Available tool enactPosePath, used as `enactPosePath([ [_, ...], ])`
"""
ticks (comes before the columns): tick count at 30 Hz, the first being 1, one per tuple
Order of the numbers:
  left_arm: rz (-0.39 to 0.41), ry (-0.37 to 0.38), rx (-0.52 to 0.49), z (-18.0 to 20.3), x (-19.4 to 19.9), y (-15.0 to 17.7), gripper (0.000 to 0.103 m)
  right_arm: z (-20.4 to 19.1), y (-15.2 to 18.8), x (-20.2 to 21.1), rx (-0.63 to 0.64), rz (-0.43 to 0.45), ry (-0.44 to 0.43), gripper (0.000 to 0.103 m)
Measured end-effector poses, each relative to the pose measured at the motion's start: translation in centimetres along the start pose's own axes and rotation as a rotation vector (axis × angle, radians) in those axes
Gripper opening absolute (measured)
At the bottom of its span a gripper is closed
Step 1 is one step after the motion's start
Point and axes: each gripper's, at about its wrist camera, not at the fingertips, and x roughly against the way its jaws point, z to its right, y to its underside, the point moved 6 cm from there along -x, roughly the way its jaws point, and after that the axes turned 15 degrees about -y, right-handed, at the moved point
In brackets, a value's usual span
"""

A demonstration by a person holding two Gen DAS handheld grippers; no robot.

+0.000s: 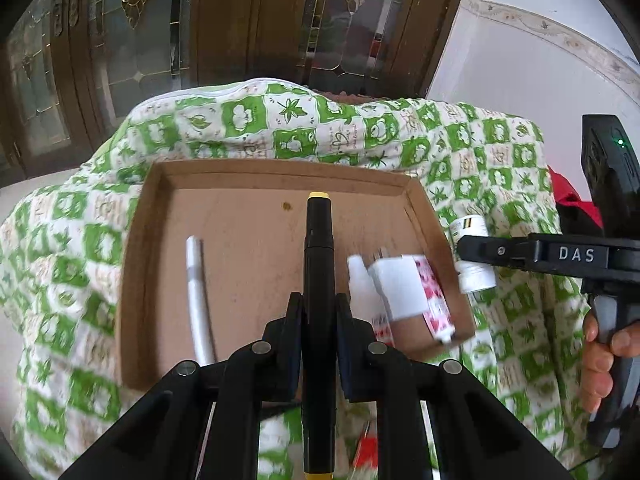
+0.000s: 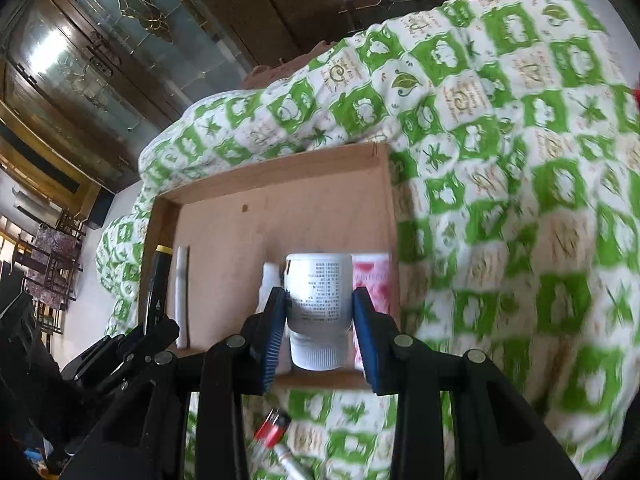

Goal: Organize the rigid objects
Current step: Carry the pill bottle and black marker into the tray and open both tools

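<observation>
The left gripper clamps a black marker and the right gripper clamps a white pill bottle, both lengthwise over the cardboard tray, probably to lay them inside in rows.

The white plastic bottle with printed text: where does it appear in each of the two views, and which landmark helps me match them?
Left wrist view: the white plastic bottle is at the right, just outside the box wall, held by the right tongs.
Right wrist view: the bottle is at centre, cap toward the camera, between the blue pads.
Shared landmark: the shallow brown cardboard box on the green-and-white quilt.
</observation>
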Motion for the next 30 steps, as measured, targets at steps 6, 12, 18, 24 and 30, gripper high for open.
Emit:
enactPosePath([
  [6,-0.030,-0.004,0.044,0.4,-3.6,-1.1,0.014,0.8,-1.7,-2.3,0.026,0.000,0.028,0.033],
  [12,-0.038,-0.022,0.061,0.6,-5.6,-0.9,0.014,0.7,-4.3,-3.7,0.067,0.054,0.045,0.033],
  [18,-0.052,-0.044,0.049,0.7,-6.7,0.2,0.014,1.4,-4.5,-5.9,0.091,0.035,0.066,0.033],
  [24,-0.052,-0.050,0.055,0.7,-6.7,0.4,0.014,2.3,-3.9,-6.8,0.101,0.008,0.090,0.033],
  [30,-0.054,-0.062,0.054,0.6,-6.8,0.4,0.014,2.5,-3.7,-7.0,0.116,0.002,0.095,0.033],
])
